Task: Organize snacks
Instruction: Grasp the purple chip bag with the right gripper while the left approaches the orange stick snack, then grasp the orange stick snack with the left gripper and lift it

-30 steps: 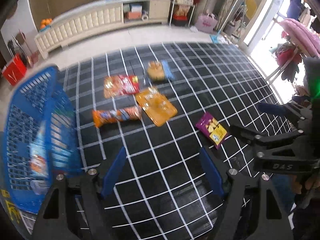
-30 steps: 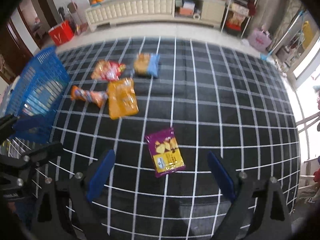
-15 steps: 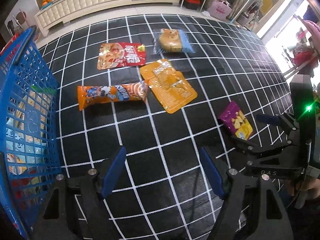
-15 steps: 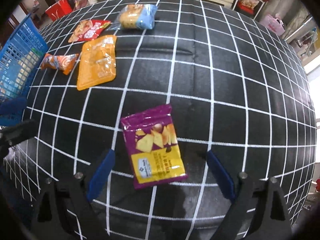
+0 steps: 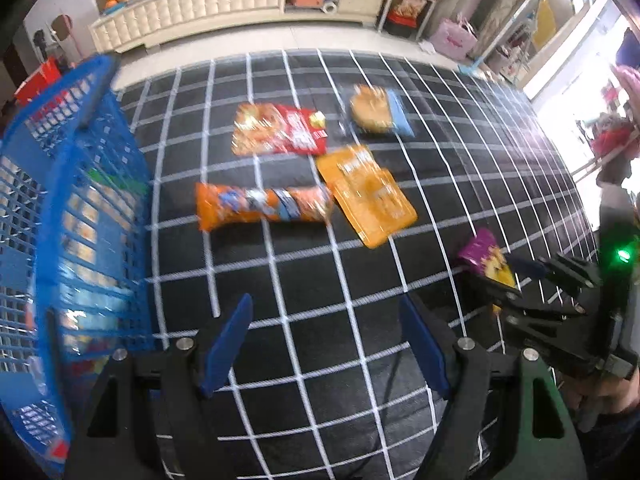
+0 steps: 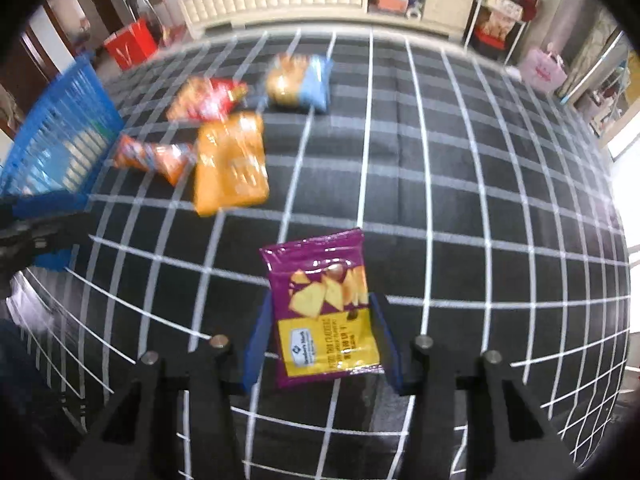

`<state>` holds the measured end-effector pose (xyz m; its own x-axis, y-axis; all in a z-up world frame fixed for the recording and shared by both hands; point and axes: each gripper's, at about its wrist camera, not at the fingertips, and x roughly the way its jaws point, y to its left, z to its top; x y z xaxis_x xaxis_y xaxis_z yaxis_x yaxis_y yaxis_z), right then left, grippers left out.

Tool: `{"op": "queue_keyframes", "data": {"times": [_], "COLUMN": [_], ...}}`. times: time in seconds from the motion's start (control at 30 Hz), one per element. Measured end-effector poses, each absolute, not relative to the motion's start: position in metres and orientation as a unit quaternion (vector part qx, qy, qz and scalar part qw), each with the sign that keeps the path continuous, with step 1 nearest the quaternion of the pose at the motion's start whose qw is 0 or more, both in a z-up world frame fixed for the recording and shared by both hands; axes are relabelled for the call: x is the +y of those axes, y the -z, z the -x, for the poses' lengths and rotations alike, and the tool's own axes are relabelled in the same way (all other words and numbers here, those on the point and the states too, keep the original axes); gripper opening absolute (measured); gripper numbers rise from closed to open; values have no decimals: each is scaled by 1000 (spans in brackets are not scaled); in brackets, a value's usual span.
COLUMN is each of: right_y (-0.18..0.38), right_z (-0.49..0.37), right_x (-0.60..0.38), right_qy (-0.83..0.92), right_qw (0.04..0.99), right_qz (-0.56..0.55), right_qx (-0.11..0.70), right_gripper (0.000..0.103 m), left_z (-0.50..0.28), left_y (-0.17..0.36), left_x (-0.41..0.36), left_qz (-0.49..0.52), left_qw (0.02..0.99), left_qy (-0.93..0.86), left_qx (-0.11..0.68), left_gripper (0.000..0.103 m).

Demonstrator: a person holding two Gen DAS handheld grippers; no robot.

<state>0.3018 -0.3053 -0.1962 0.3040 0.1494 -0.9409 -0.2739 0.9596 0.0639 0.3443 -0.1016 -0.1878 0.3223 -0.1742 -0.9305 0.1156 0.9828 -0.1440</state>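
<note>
My right gripper point(image 6: 322, 336) is shut on a purple and yellow chip bag point(image 6: 324, 304) and holds it above the black checked cloth; the bag also shows in the left wrist view point(image 5: 486, 258). My left gripper point(image 5: 326, 344) is open and empty, beside the blue basket point(image 5: 60, 208) on its left. On the cloth lie a long orange packet point(image 5: 260, 206), a flat orange packet point(image 5: 366, 194), a red bag point(image 5: 280, 130) and a bun in a blue wrapper point(image 5: 378, 110).
The blue basket also shows at the left in the right wrist view point(image 6: 60, 136) and holds several packets. A cream cabinet point(image 5: 224, 8) and shelves stand beyond the cloth. A red box point(image 6: 130, 42) sits on the floor.
My right gripper has closed on the purple chip bag and lifted it off the cloth. My left gripper has pulled back a little and stays open.
</note>
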Motion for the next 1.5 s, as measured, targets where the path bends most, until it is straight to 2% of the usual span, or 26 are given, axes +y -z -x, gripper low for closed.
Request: {"op": "queue_keyframes", "data": {"times": [0.23,0.4,0.6,0.67,0.77,1.03,1.17,1.2,1.23,1.3,1.5], "right_y": [162,174,190,194,199,207,205,205,204,201,186], "right_z": [-309,-337,-359,-365,-372,-375,-375,-374,-373,-371,-358], "right_x": [-308,-294,-283,-278,-274,-270,-272,-272,-273,-272,-268], "right_qy": [-150,-156,-172,-174,-175,-183,-186,-186,-187,-189,-187], "right_qw": [828,825,819,819,818,815,813,813,812,812,817], "right_qz": [61,61,43,44,41,40,30,27,23,21,25], "right_qx": [537,540,545,545,546,549,551,551,552,552,546], "right_gripper": [53,53,53,53,53,53,53,53,53,53,53], "left_z": [-369,-386,-405,-409,-414,-428,-430,-428,-425,-418,-391], "left_y": [190,207,227,234,242,248,249,249,250,251,247], "left_x": [-91,-84,-76,-73,-68,-72,-75,-74,-73,-73,-78], "left_qz": [103,190,247,255,266,239,219,214,209,198,180], "left_qw": [800,784,778,774,764,775,771,770,770,770,774], "left_qy": [38,-13,-77,-95,-117,-142,-151,-149,-146,-136,-90], "left_qx": [590,591,572,572,576,567,579,582,585,591,600], "left_gripper": [74,74,74,73,63,58,40,30,27,13,11]}}
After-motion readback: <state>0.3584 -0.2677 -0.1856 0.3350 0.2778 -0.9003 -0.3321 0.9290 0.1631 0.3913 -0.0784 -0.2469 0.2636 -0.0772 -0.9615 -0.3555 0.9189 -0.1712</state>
